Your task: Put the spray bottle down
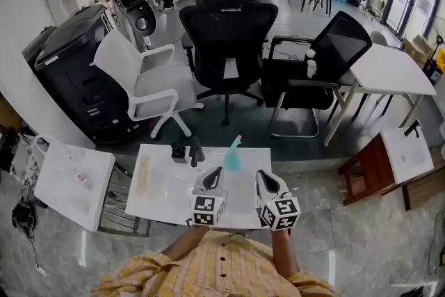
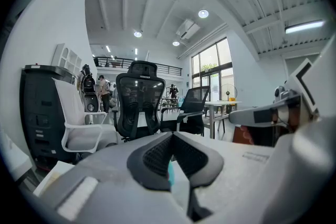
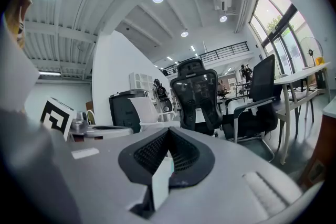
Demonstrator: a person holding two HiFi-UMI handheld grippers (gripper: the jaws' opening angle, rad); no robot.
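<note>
A small, translucent teal plastic spray bottle (image 1: 232, 159) stands upright on the white table (image 1: 160, 191), near its far edge. Its slim spray head slants upward.

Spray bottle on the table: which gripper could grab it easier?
Probably the left gripper: the spray bottle is nearer its tips, with teal showing just past them in its view. The right gripper sits further aside. Both are shut.

A spray bottle (image 1: 232, 156) stands near the table's (image 1: 163, 202) far edge, with small dark objects (image 1: 188, 151) just to its left. The left gripper (image 1: 212, 176) and right gripper (image 1: 263, 179) are side by side over the near edge. Beyond the far edge stands an office chair (image 1: 228, 31), with a printer (image 1: 69, 73) to its left and a desk (image 1: 389, 69) to its right.
</note>
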